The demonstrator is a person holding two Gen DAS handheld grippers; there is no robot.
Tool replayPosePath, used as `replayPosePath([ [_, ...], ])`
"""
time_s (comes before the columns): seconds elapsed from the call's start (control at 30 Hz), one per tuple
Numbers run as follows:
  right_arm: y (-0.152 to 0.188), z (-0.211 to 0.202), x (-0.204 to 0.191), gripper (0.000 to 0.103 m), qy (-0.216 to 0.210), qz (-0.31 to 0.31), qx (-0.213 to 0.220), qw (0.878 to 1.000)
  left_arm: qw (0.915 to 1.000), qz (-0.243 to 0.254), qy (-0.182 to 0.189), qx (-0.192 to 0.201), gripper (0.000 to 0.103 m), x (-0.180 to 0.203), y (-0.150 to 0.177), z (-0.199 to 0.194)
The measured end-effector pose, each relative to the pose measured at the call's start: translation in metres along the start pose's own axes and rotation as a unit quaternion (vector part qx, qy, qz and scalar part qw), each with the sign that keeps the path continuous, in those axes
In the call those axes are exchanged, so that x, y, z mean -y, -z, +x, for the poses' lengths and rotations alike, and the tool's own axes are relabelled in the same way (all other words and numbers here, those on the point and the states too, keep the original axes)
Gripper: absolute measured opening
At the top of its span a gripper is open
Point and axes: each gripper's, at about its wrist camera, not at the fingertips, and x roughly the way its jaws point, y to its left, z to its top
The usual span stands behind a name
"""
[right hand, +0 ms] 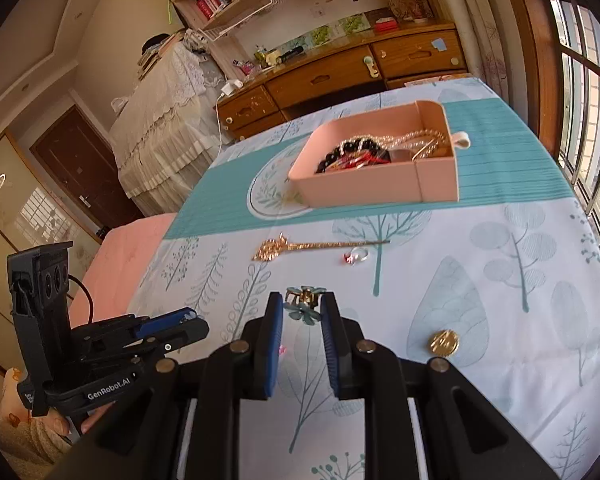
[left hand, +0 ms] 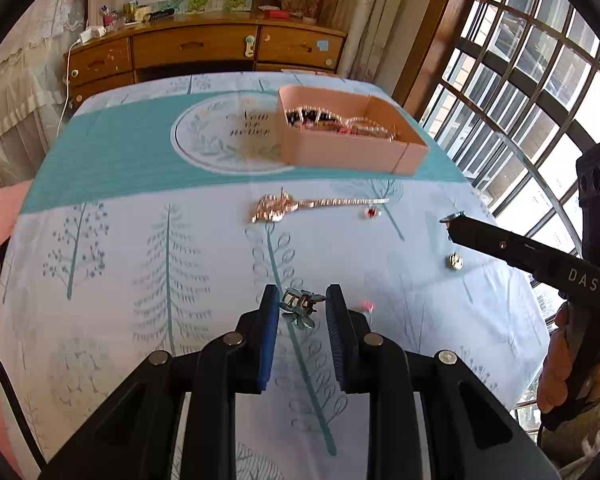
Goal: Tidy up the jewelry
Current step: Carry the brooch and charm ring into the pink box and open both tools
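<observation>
- Flower clip (left hand: pixel 300 310) (silver-blue petals) sits between the pads of the left claw (left hand: pixel 302 300) in the left wrist view. The claw is narrow and pinching it near the tips, above the tree-print cloth.
- Same view: the right claw (left hand: pixel 452 220) comes in from the right with something small at its tip. The pink box (left hand: pixel 340 152) lies well beyond, already holding beads and chains. A gold hairpin (left hand: pixel 320 204), a red-stone ring (left hand: pixel 373 212) and a gold round piece (left hand: pixel 455 261) are loose on the cloth.
- Right wrist view: the right claw (right hand: pixel 302 308) is narrow and grips a second flower clip (right hand: pixel 298 312) (teal, gold hinge). The left claw (right hand: pixel 188 318) is low on the left.
- Risk: both grips are tip-only on springy clips, so one may twist out on the way to the box.
- Risk: the two claws could bump at the box, and a clip could snag the chains.
</observation>
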Motion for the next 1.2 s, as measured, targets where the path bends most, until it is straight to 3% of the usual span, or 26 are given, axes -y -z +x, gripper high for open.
replayPosePath([
  [0.33,-0.087,-0.036,0.004,0.019,0.024,0.003,0.08,0.997,0.9974,0.029,-0.023,0.061,0.022,0.027,-0.116,-0.014],
  [0.57,-0.151,-0.034,0.021,0.019,0.015,0.041,0.116,0.992,0.9973,0.027,-0.027,0.062,0.022,0.045,-0.186,0.021],
  [0.77,-0.182,0.015,0.053,0.019,0.025,0.083,0.067,0.994,0.999,0.02,-0.039,0.01,0.022,0.046,-0.208,0.089],
  [0.9,-0.181,0.051,0.073,0.019,0.039,0.105,0.025,0.993,0.9988,-0.005,-0.034,-0.035,0.022,0.038,-0.207,0.132],
  [1.03,-0.174,0.077,0.086,0.02,0.055,0.121,-0.006,0.991,0.9976,-0.003,-0.043,-0.055,0.022,0.035,-0.201,0.156],
  [1.07,-0.172,0.082,0.088,0.02,0.056,0.125,-0.013,0.99,0.9973,-0.002,-0.045,-0.057,0.023,0.035,-0.199,0.158],
  [1.1,-0.169,0.085,0.09,0.02,0.059,0.127,-0.019,0.99,0.9972,-0.002,-0.047,-0.059,0.031,0.034,-0.199,0.16],
  [1.2,-0.163,0.09,0.093,0.02,0.064,0.13,-0.026,0.989,0.9973,-0.004,-0.051,-0.053,0.064,0.032,-0.199,0.16],
])
